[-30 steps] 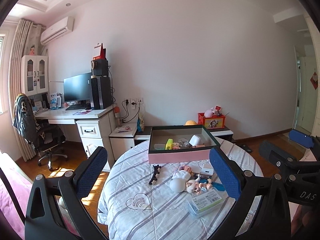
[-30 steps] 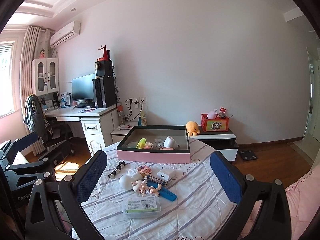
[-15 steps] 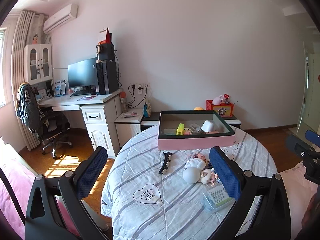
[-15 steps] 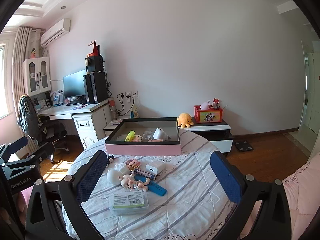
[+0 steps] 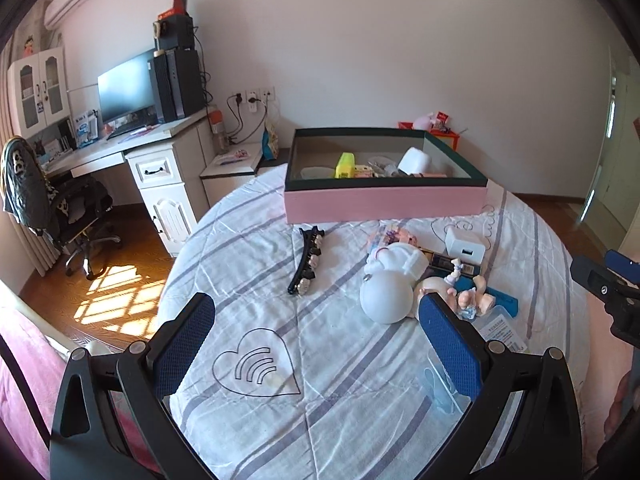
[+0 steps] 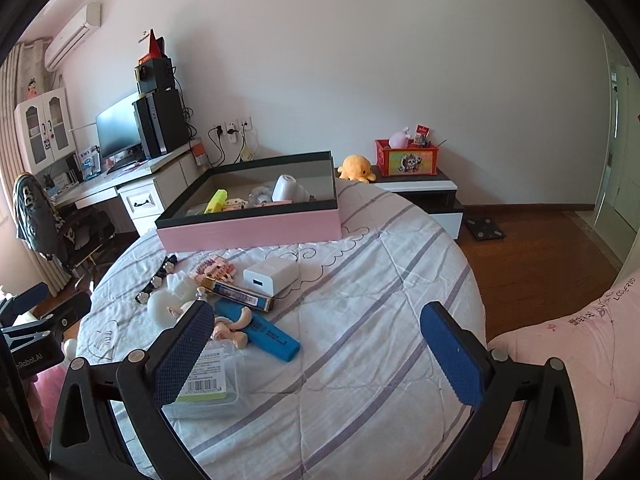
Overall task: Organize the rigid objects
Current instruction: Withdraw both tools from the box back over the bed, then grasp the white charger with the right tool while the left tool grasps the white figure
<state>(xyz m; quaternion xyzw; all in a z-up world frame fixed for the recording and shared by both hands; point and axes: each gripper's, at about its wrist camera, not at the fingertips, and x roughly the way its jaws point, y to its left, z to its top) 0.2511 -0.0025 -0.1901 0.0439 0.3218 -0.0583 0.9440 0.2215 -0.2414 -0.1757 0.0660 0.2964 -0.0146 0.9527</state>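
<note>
Sunlit bedroom, with a round striped desk [image 5: 248, 264] carrying the clutter. Over the last second both cameras have dropped and closed in on it, so the loose things now fill more of each view. The left gripper [image 5: 316, 340] hangs released and empty above the heart print, near the hair clip [image 5: 306, 260] and white toy [image 5: 390, 284]. The right gripper [image 6: 316, 350] is likewise spread wide and empty, over bare cloth just right of the blue marker [image 6: 272, 338] and clear case [image 6: 208, 376]. The pink box [image 5: 384, 200] at the far edge already holds a few items. Judging by the approach, the next pick is about to start, though nothing is grasped yet.
</note>
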